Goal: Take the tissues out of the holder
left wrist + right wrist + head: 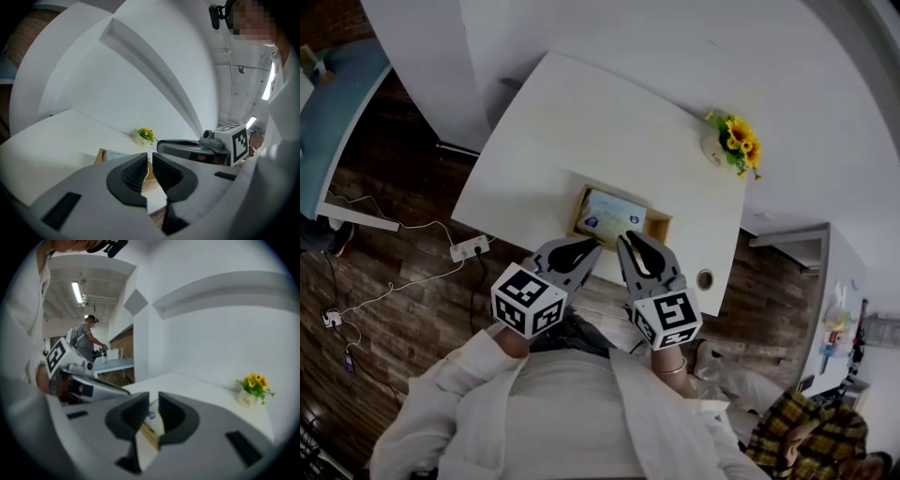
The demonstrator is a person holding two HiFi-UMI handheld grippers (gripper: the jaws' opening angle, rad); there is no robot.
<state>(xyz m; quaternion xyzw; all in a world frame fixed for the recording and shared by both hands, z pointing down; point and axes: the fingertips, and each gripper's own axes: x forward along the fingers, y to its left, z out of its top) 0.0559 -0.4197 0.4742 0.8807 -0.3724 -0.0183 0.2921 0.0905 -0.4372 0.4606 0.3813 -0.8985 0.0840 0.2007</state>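
A wooden holder stands near the front edge of the white table, with a pale blue-and-white tissue pack lying in it. Both grippers hover just in front of it, above the table's edge. My left gripper points at the holder's left end; its jaws show only a thin slit and hold nothing. My right gripper points at the pack's middle. Its jaws stand a little apart, empty, and the tissue pack and holder show through the gap, farther off.
A small white pot of yellow flowers sits at the table's far right corner. A round cable hole is at the front right. A power strip and cables lie on the wood floor to the left. A person stands at a distant counter.
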